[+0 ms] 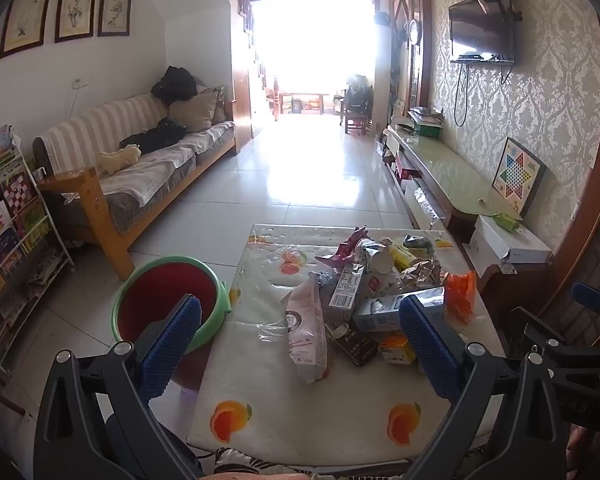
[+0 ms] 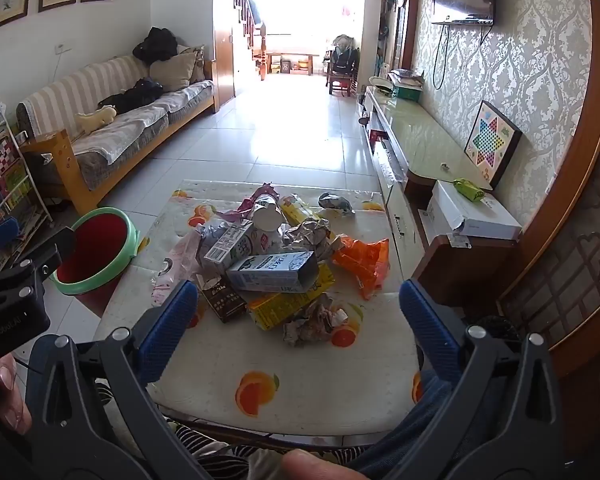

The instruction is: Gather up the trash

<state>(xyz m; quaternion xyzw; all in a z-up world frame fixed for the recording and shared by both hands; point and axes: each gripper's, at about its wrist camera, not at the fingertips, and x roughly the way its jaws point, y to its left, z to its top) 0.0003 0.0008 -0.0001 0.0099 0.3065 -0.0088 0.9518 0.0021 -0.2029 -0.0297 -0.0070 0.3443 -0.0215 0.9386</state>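
Note:
A heap of trash lies on the small table [image 1: 284, 420] [image 2: 228, 372] with the orange-print cloth: a pink wrapper [image 1: 306, 328], a blue-white milk carton [image 2: 272, 272], a yellow carton [image 2: 288, 308], an orange bag [image 2: 364, 260], a paper cup [image 2: 267, 216], crumpled paper [image 2: 314, 322]. A red bin with a green rim [image 1: 168, 300] [image 2: 96, 252] stands on the floor left of the table. My left gripper [image 1: 300, 320] hovers open above the table's near part, nothing between its fingers. My right gripper [image 2: 298, 304] is open too, short of the heap.
A striped sofa [image 1: 140, 160] and a book rack [image 1: 8, 236] line the left side. A low TV cabinet [image 2: 420, 148] with a checkers board [image 2: 490, 144] and a white box [image 2: 472, 212] runs along the right wall. Tiled floor stretches beyond the table.

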